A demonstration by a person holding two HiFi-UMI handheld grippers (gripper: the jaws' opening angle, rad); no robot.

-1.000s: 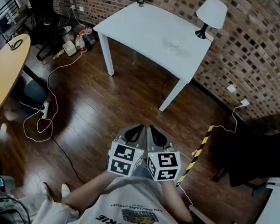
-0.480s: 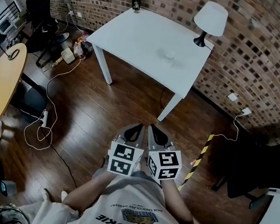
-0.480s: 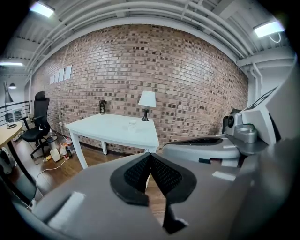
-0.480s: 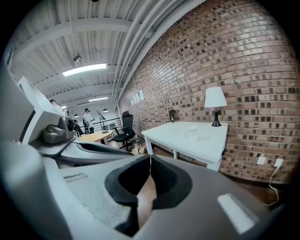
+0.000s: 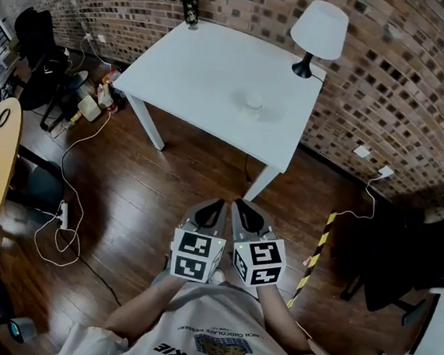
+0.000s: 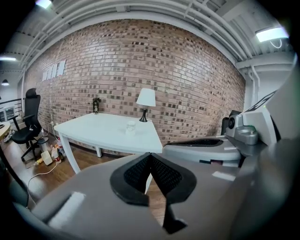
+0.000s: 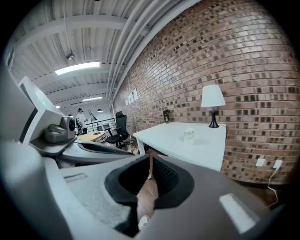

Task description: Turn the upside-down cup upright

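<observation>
Closer now comes the tabletop (image 5: pixel 193 69) as the approach goes on. Left tool (image 5: pixel 216 205) and right tool (image 5: pixel 239 206) are pressed together, empty. The cup (image 5: pixel 253 102) stands at 12 o'clock, well apart. Next: reach in and spread one tool.

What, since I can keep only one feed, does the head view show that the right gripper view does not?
Only the head view: the person's shirt and the yellow-black striped bar on the floor. Only the right gripper view: ceiling lights and the right gripper close up, jaws together with nothing between them. Both: white table, cup, lamp, brick wall.
</observation>
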